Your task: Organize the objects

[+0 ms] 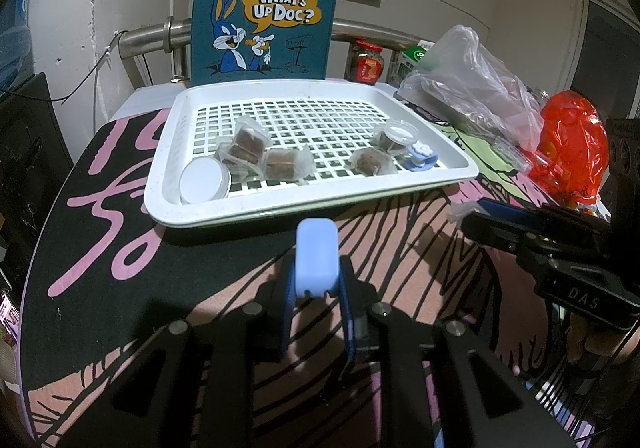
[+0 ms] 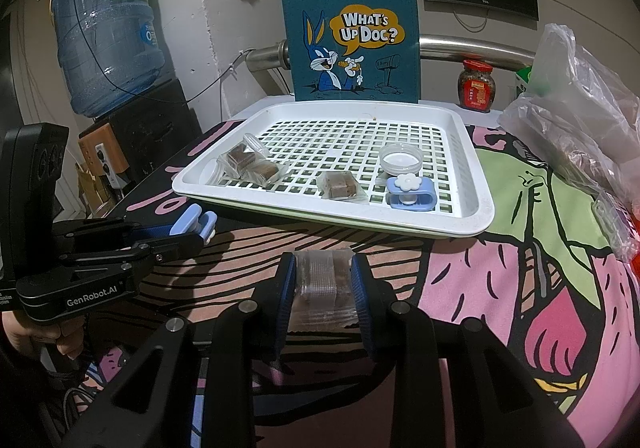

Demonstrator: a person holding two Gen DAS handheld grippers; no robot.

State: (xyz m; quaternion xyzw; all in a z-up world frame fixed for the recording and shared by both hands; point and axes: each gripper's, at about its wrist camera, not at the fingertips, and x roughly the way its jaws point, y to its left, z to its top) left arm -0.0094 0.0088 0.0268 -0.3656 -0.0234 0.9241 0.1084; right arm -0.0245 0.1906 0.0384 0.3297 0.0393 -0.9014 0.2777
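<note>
The left tool (image 1: 318, 288) is clenched on a pale blue clip (image 1: 316, 258), gripped by its lower end so the rounded top juts toward the tray (image 1: 280, 214) at twelve o'clock. The right tool (image 2: 323, 288) is clenched on a wrapped snack (image 2: 320, 280), pads pressing its two sides so the clear wrapper stays flat between them. Both hang over the patterned bench (image 2: 520, 248) just short of the tray's near rim, likely poised to add their loads to it. The tray's contents look grouped by kind: in the right view, wrapped snacks (image 2: 250, 164) cluster at about ten o'clock, one more snack (image 2: 340, 186) lies near the middle, and a matching blue clip (image 2: 410, 194) sits at two o'clock just in front of a small lidded cup (image 2: 400, 160). A second lidded cup (image 1: 204, 182) leans at the tray's near-left corner in the left view. Behind the tray a blue bag (image 2: 352, 32) stands upright; plastic bags (image 1: 472, 88) lie at its right.
</note>
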